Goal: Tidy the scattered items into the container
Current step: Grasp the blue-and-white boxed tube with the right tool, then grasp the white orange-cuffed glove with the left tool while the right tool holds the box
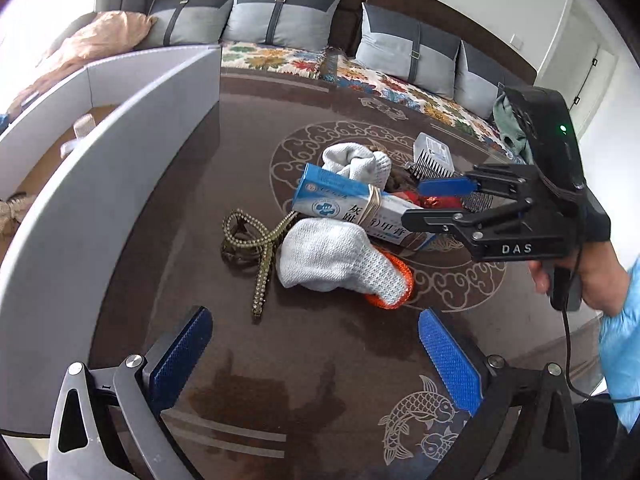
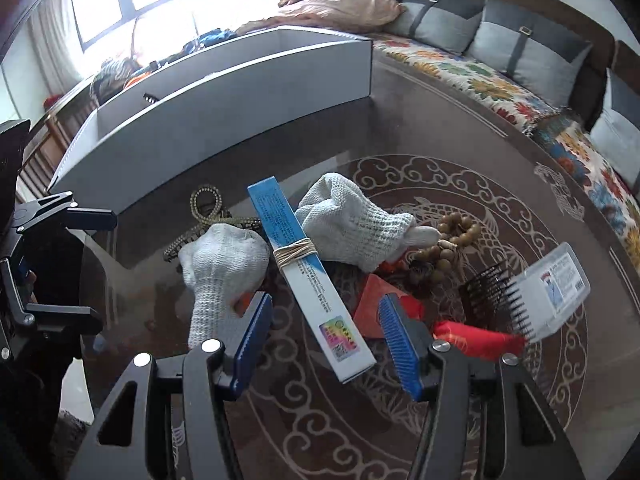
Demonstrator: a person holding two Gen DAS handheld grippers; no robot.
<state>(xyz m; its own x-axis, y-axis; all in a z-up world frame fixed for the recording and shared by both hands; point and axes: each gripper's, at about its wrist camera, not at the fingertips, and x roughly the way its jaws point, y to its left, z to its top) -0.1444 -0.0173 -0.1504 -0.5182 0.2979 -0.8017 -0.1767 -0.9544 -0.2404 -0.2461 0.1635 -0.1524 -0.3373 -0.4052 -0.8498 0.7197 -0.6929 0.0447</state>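
Note:
A long blue-and-white box (image 2: pixel 304 268) bound with rubber bands lies across the pile on the dark table (image 2: pixel 400 420). My right gripper (image 2: pixel 326 336) is open, its blue pads either side of the box's near end with gaps showing. Two white knit gloves (image 2: pixel 224 268) (image 2: pixel 352 224) flank the box. A bead chain (image 1: pixel 256 240) lies left of the pile. My left gripper (image 1: pixel 316 344) hangs open over bare table, short of the nearer glove (image 1: pixel 340 260). The white container (image 1: pixel 120 140) stands to the left. The right gripper (image 1: pixel 424 204) reaches in from the right.
Wooden beads (image 2: pixel 452 240), a red packet (image 2: pixel 476 336), a black comb (image 2: pixel 488 292) and a clear plastic case (image 2: pixel 556 292) lie at the pile's right. A sofa (image 1: pixel 280 20) with grey cushions runs behind the table. A hand (image 1: pixel 596 280) in a blue sleeve holds the right gripper.

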